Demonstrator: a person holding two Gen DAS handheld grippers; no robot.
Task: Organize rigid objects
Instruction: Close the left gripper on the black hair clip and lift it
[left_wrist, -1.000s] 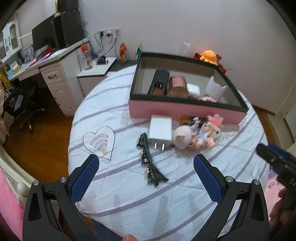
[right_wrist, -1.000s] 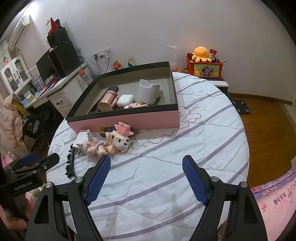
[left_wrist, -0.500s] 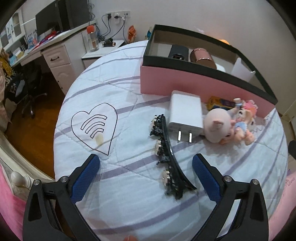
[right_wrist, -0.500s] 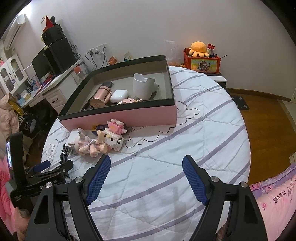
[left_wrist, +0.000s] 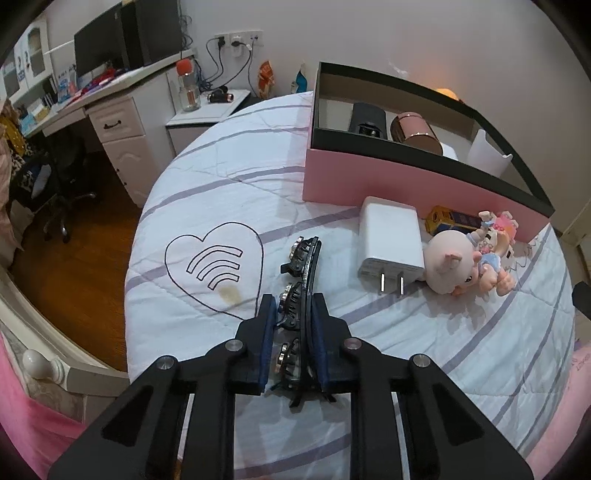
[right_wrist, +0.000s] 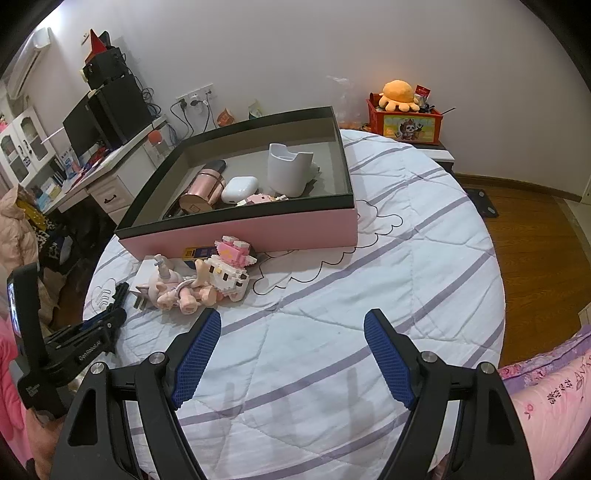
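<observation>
Blue-padded, the left gripper (left_wrist: 294, 314) angles steeply down at the striped quilt (left_wrist: 406, 332), its jaws pinching the black hair clip (left_wrist: 301, 266) lying beside the white charger (left_wrist: 389, 242). Right gripper (right_wrist: 291, 332) hovers spread, empty, tilted downward.

Inventory by count. One pink box (right_wrist: 280, 230) on the bed (right_wrist: 369, 332). Inside it, five items: one black case (left_wrist: 367, 120), one rose-gold cylinder (right_wrist: 201, 190), one earbud case (right_wrist: 239, 189), one white holder (right_wrist: 288, 170), one small block figure (right_wrist: 258, 199). Outside the box, five items: one hair clip (left_wrist: 301, 273), one charger (left_wrist: 389, 243), one pig doll (left_wrist: 448, 264), one block figure (right_wrist: 231, 266), one yellow-and-dark pack (left_wrist: 452, 219). Two tools: left (left_wrist: 293, 321), right (right_wrist: 291, 350). One orange plush (right_wrist: 399, 96) on one red crate (right_wrist: 406, 123).
</observation>
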